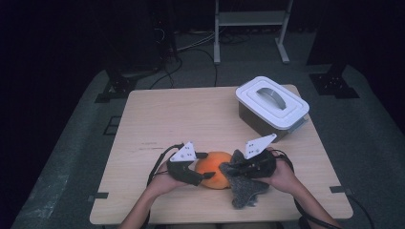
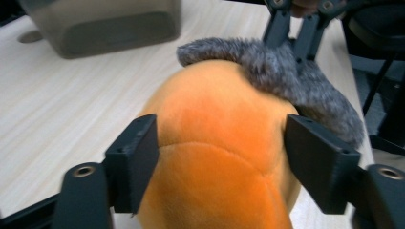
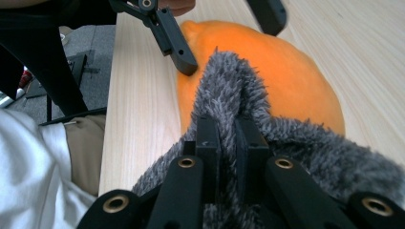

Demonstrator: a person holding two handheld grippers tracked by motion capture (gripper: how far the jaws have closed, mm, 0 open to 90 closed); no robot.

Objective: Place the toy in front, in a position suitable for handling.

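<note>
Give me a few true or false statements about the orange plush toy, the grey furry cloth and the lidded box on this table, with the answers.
1. The right tongs are clamped on the grey furry cloth. True.
2. The white lid is off the box. False: the lid sits on the box.
3. The orange plush toy lies between the jaws of the left tongs. True.
4. The cloth lies far from the toy. False: it drapes over the toy's edge.
5. The box stands at the table's near left corner. False: it stands at the far right of the table.
</note>
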